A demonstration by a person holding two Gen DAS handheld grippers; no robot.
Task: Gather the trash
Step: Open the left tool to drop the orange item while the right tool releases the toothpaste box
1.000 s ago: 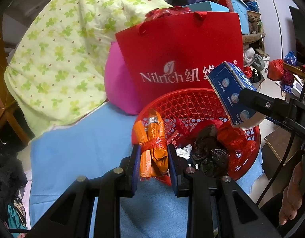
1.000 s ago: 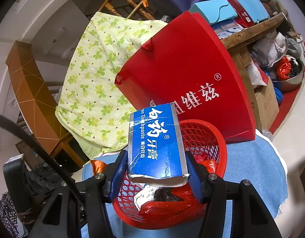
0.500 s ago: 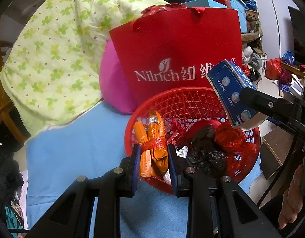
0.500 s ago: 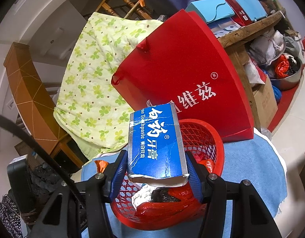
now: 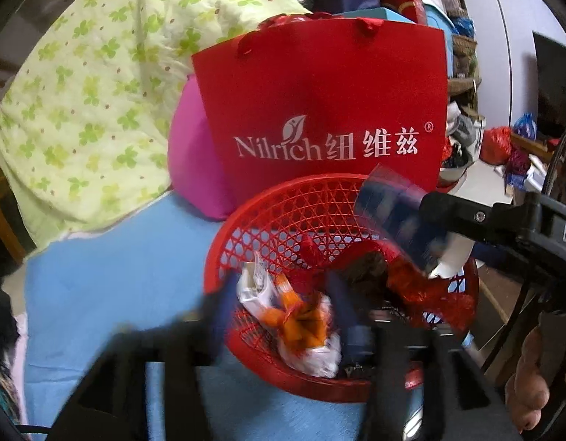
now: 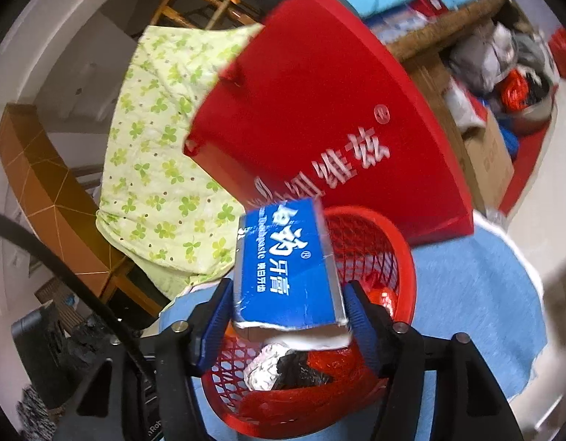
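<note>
Over the red mesh basket, our left gripper has just spread, dropping the orange wrapper bundle; our right gripper's jaws, also just widening, free the tilting blue toothpaste box.

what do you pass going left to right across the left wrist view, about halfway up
green clover quilt → pink cushion → red Nilrich bag → blue toothpaste box between the right gripper's opening jaws → cluttered floor at the far right
</note>
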